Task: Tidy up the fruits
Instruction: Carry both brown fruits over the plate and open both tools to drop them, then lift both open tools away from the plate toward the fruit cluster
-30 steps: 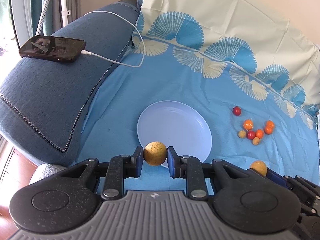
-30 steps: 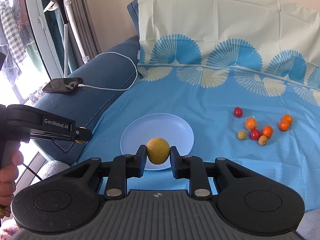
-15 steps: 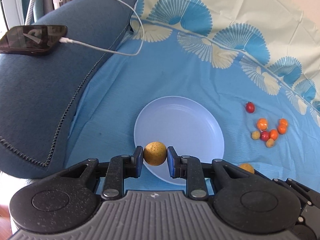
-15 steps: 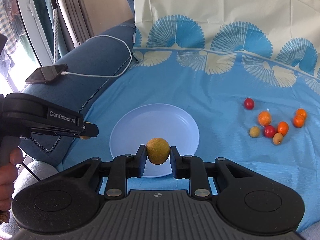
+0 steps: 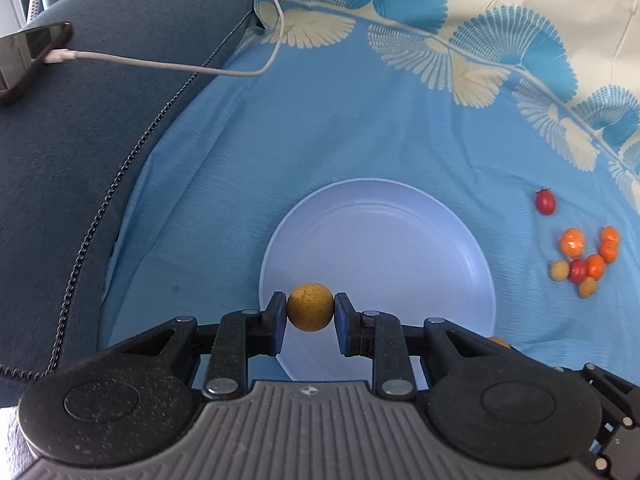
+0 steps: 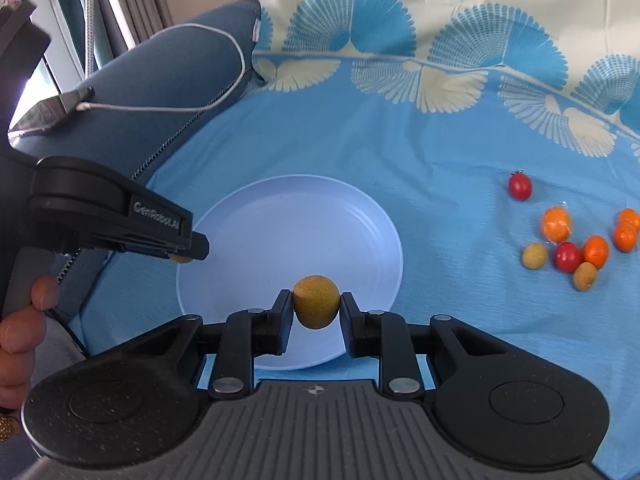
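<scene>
Fruits: one yellow-brown fruit (image 5: pixel 310 307) pinched in the left gripper (image 5: pixel 310 312), another (image 6: pixel 316 302) in the right gripper (image 6: pixel 316 308), both above the near rim of the pale plate (image 5: pixel 400 216); best lowered close before easing fingers apart, so neither rolls off.

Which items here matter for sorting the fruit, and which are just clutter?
Part of the job:
- left gripper, shut on a yellow-brown fruit
- right gripper, shut on a second yellow-brown fruit
- empty plate
- loose fruits on the blue cloth

Lying about:
- phone on the sofa arm
- white cable
</scene>
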